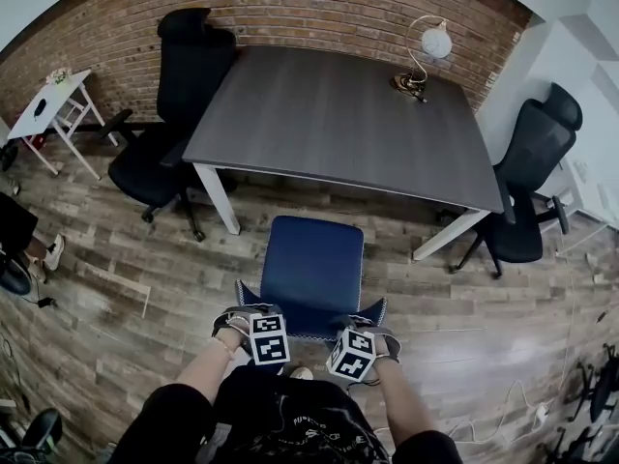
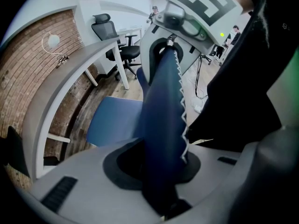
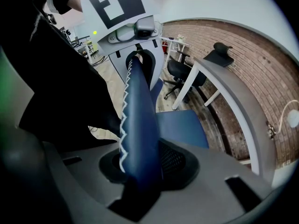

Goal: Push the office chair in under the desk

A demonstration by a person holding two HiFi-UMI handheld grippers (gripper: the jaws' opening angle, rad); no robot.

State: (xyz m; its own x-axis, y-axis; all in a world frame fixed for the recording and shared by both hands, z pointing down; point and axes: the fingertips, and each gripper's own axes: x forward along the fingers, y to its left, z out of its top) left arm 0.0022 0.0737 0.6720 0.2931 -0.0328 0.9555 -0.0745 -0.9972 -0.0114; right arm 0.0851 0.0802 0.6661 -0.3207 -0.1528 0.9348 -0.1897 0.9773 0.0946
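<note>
Only in gripper views: left tongs (image 2: pixel 159 174), right tongs (image 3: pixel 139 169), tight on chair backrest (image 2: pixel 161 101).

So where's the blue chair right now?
In the head view, the blue chair sits low centre, before the grey desk; left gripper and right gripper clamp its backrest.

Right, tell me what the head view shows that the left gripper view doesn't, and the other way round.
Only the head view: the small white side table by the red brick wall, and the left gripper seen from above with its marker cube. Only the left gripper view: the white zigzag stitching along the blue padded backrest clamped between its jaws. Both: the blue office chair seat, the grey rectangular desk, the globe desk lamp, and the right gripper clamped on the same backrest.
</note>
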